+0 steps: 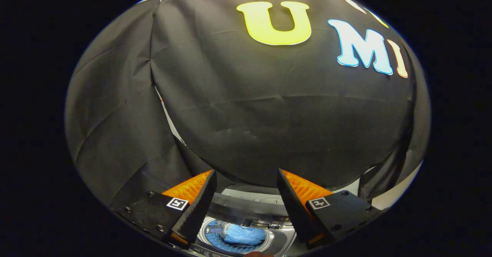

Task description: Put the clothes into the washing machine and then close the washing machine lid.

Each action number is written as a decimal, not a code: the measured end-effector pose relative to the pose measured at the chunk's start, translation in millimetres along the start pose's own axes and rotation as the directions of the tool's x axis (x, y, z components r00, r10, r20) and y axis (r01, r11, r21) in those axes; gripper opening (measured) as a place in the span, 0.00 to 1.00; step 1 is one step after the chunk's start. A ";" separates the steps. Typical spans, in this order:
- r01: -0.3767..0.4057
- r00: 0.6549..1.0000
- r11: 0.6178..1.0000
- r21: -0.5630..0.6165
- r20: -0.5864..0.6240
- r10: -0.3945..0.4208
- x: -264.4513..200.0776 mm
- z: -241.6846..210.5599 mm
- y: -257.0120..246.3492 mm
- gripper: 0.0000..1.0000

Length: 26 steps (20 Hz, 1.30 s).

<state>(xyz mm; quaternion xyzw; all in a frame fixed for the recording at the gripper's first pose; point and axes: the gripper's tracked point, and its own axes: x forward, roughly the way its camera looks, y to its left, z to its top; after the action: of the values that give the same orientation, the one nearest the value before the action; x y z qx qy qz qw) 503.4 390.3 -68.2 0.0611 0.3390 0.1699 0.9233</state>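
Gripper (246,180) held high, fingers spread wide, nothing between them, pointing toward the black cloth wall (269,115). Below and between the fingers: washing machine (246,226), lid (246,207) raised at the far side, drum (215,238) open. Inside the drum a bundle of light blue clothes (245,234) lying against the perforated wall
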 end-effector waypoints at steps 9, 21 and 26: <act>0.020 0.997 0.999 0.047 -0.080 -0.016 24.8 -27.7 -2.0 0.98; -0.032 0.981 0.998 0.056 -0.189 0.042 24.0 -54.3 11.6 0.99; -0.036 0.986 0.998 0.046 -0.163 0.043 8.4 -62.7 16.3 0.99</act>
<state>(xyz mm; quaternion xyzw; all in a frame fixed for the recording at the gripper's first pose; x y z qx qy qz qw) 464.4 408.3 -117.4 0.0734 0.4160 0.1853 0.8873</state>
